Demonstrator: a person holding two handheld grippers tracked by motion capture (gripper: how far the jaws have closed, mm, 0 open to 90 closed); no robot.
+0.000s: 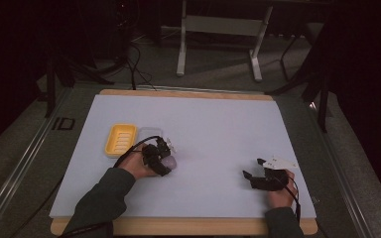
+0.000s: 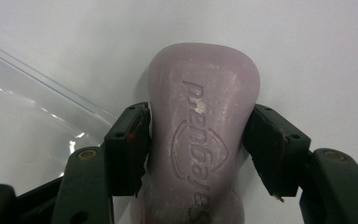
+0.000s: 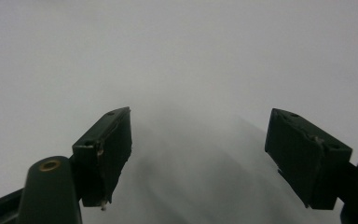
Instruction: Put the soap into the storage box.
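Note:
A pale purple bar of soap (image 2: 200, 116) with an embossed logo lies on the white mat, and my left gripper (image 2: 198, 112) is shut on it, a black pad pressing each long side. In the high view the soap (image 1: 170, 162) sits left of centre under my left gripper (image 1: 164, 157), just right of a yellow soap dish (image 1: 120, 139). My right gripper (image 1: 253, 167) rests near the front right of the mat. Its jaws stand wide apart over bare white surface, with nothing between them, in the right gripper view (image 3: 200, 116).
A clear plastic piece (image 2: 28, 121) lies flat beside the soap, between it and the yellow dish (image 1: 146, 134). The white mat (image 1: 203, 124) covers a wooden table. Dark floor, cables and a metal stand's legs (image 1: 218, 44) lie beyond the far edge.

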